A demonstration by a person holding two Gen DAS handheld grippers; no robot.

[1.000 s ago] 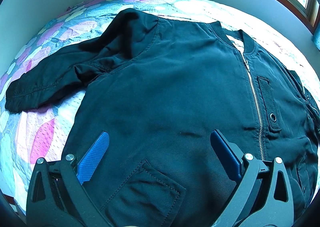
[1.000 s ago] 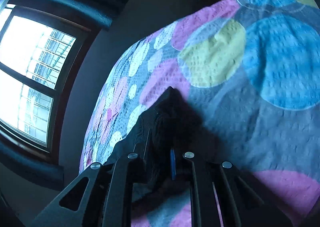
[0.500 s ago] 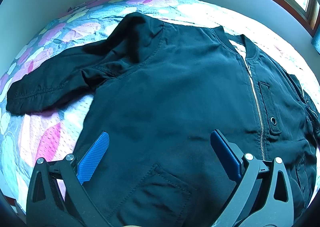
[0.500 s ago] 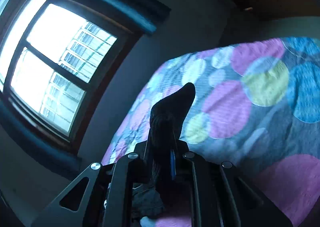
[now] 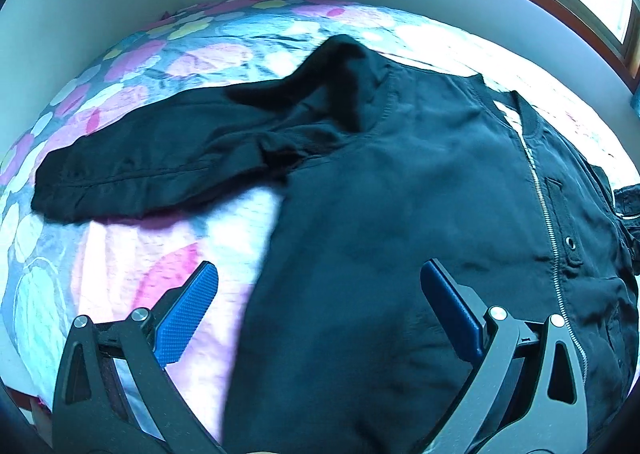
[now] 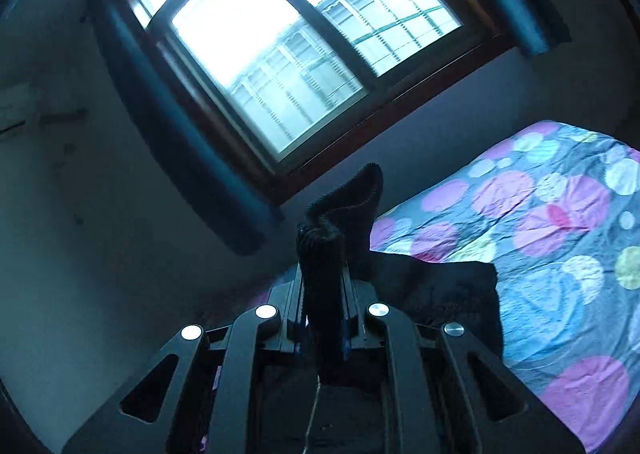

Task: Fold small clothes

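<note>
A dark, smooth-fabric bomber jacket (image 5: 400, 181) with a silver zip down the front lies spread face up on the bed, over a bedspread (image 5: 120, 262) printed with pink, blue and yellow circles. One long sleeve (image 5: 140, 169) stretches out flat across the bedspread towards the left of the left wrist view, its shoulder rumpled into a raised fold. The ribbed collar points towards the wall under the wood-framed window (image 6: 288, 37).

The left tool (image 5: 320, 302) hovers above the lower part of the jacket with its blue-padded fingers (image 5: 188, 310) spread wide and nothing between them; one pad sits over bare bedspread, the other over the dark cloth.

The right tool (image 6: 324, 294) is clenched on a dark ribbed knit cuff (image 6: 340, 213), which sticks up past the fingertips in a curled tongue against the wall and window. Below and just right of it, more of the dark fabric (image 6: 448, 294) hangs down to the bedspread, so this part of the garment is lifted off the bed. The tool points nearly level, towards the window wall, and blue curtains (image 6: 508, 1) frame the glass.
</note>
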